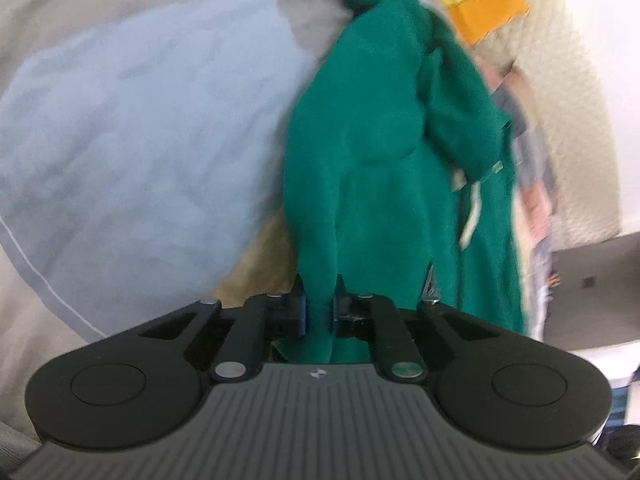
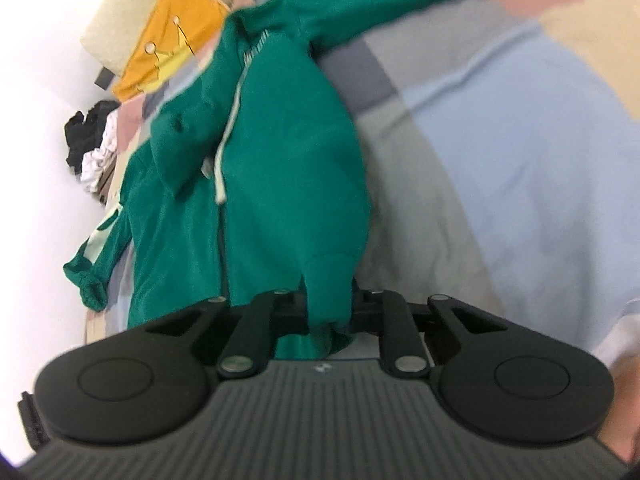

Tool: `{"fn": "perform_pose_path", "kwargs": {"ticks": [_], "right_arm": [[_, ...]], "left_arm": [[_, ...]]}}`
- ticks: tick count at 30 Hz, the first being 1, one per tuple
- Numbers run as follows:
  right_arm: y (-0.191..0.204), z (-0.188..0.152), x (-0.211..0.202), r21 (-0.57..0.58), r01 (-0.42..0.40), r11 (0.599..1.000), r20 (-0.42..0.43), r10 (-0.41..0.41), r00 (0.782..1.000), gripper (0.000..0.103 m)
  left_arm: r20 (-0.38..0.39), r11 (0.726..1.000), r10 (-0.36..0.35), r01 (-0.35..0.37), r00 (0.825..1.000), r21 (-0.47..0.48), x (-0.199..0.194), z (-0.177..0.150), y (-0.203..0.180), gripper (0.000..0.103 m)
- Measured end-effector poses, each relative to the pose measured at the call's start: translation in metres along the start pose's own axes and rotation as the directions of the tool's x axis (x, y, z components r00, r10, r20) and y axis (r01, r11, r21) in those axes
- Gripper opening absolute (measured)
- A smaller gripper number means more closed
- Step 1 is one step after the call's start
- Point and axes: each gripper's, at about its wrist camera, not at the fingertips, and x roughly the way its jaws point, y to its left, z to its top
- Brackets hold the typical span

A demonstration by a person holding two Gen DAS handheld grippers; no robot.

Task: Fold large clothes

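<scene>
Both pinching the green hoodie (image 1: 384, 128) on the bed (image 1: 120, 128): left gripper (image 1: 319, 312), right gripper (image 2: 330, 312). Advice: be lifting both evenly, keeping fabric taut, avoiding 1-sided drag.

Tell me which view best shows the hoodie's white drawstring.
The right wrist view: the white drawstring hangs full length down the green hoodie. The left wrist view catches only a short blurred stretch near the garment's edge.

Nothing readable here tbh. Only mark is a tiny white emblem on the ribbed grey body just behind the jaws of the left gripper (image 1: 319, 314) and right gripper (image 2: 332, 314), no letters.
</scene>
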Motion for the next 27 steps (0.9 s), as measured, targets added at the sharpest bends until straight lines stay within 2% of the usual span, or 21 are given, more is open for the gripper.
{"fn": "perform_pose_path", "kwargs": {"ticks": [4, 9, 15, 17, 21, 27], "right_arm": [[0.013, 0.003, -0.022, -0.042, -0.021, 0.999, 0.016, 0.022, 1.000, 0.016], [0.036, 0.008, -0.053, -0.143, -0.045, 0.989, 0.047, 0.052, 0.998, 0.015], [0.056, -0.009, -0.080, -0.272, -0.040, 0.962, 0.001, 0.042, 0.999, 0.015], [0.056, -0.016, -0.082, -0.289, -0.031, 0.957, -0.038, 0.021, 0.999, 0.015], [0.057, -0.027, -0.068, -0.342, 0.022, 0.939, -0.086, -0.055, 0.995, 0.016], [0.055, -0.036, -0.032, -0.340, 0.079, 0.937, -0.142, -0.134, 0.981, 0.017]], "left_arm": [[0.039, 0.996, -0.092, 0.092, 0.995, 0.021, -0.033, 0.013, -0.007, 0.009], [0.052, 0.983, -0.181, 0.183, 0.982, -0.027, -0.071, 0.027, -0.012, 0.007], [0.039, 0.976, -0.210, 0.212, 0.977, -0.042, -0.111, 0.031, -0.009, 0.007], [0.022, 0.984, -0.178, 0.178, 0.984, -0.027, -0.115, 0.030, -0.007, 0.007], [-0.049, 0.998, -0.061, 0.060, 0.997, -0.031, -0.104, 0.026, 0.002, 0.007], [-0.096, 0.993, 0.105, -0.110, 0.990, -0.052, -0.067, 0.037, 0.012, 0.008]]}}
